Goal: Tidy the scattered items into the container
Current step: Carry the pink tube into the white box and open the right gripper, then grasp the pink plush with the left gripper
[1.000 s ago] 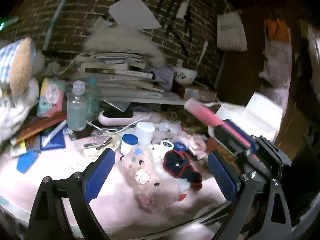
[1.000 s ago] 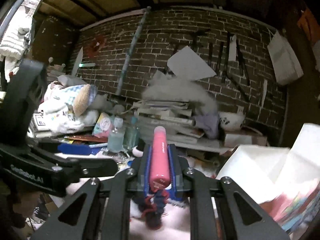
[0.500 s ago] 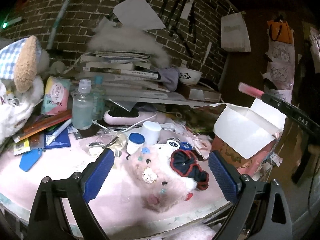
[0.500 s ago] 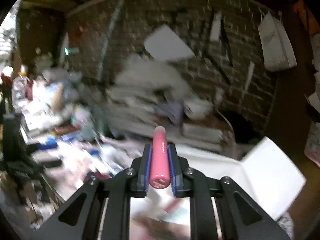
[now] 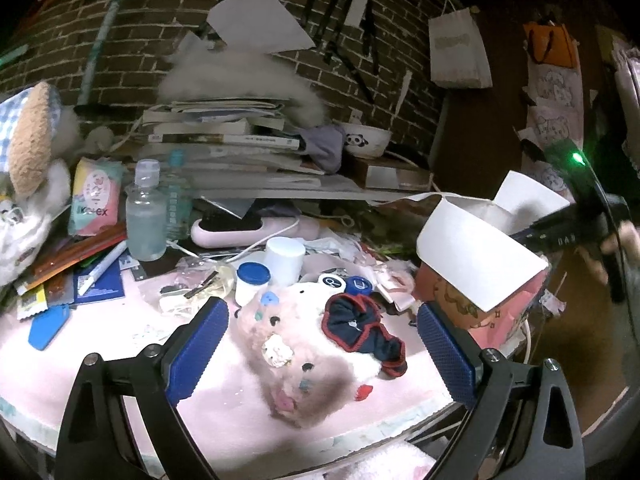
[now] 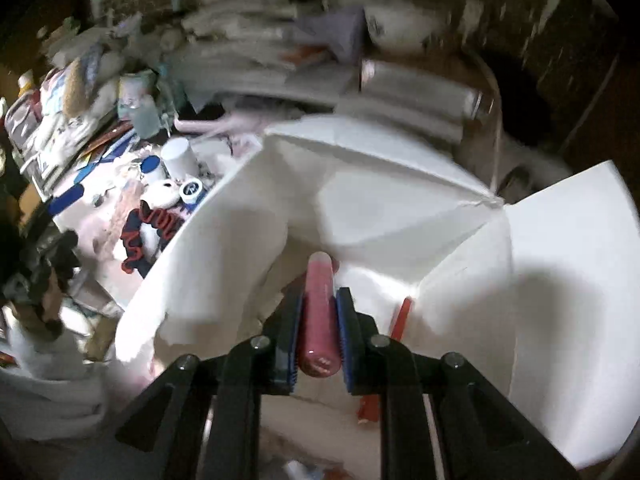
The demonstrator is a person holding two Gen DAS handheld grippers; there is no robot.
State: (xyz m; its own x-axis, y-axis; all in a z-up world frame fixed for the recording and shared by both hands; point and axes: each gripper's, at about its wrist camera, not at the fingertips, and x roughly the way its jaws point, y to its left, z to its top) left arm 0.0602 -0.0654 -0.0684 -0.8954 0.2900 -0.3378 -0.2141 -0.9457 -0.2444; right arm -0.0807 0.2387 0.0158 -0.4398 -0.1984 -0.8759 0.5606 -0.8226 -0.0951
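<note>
Right wrist view: right gripper point(image 6: 318, 328) clamped on pink tube point(image 6: 319, 312), frame centre-bottom, tube tip over open white box point(image 6: 400, 220) w/ flaps spread; red stick point(image 6: 401, 316) inside box, just right of tube. Bkgd blurred. Left wrist view: left gripper point(image 5: 322, 356) jaws wide apart, nothing held, over pink plush point(image 5: 296, 356) and navy scrunchie point(image 5: 362, 330) at frame centre. Box point(image 5: 476, 264) at mid right, on table edge.

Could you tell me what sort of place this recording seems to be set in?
Probably a cluttered desk in someone's home room: a brick wall behind, a stack of books, a panda bowl, and plush toys such as the pink one on the table.
</note>
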